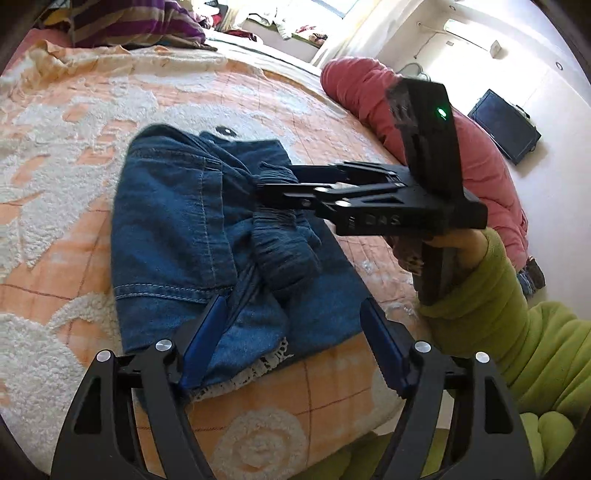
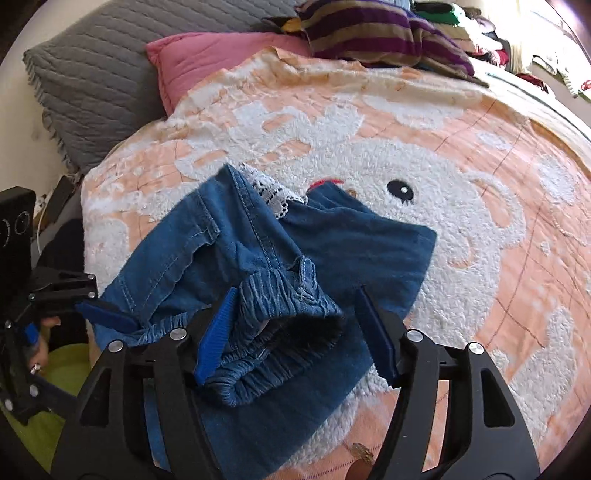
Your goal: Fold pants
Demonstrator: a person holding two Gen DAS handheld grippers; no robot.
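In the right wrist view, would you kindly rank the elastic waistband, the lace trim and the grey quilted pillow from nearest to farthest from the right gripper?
1. Elastic waistband: between the open jaws of the right gripper.
2. Lace trim: beyond, at the denim's far edge.
3. Grey quilted pillow: farthest, upper left.

Daylight pours in from the window [image 1: 343, 7] behind the bed, blowing out the white wall beside it. The bear blanket [image 2: 424, 229] is evenly lit with soft shadows. Heavy fisheye bending and dark corners in both views, with slight smearing far from the blanket's middle.
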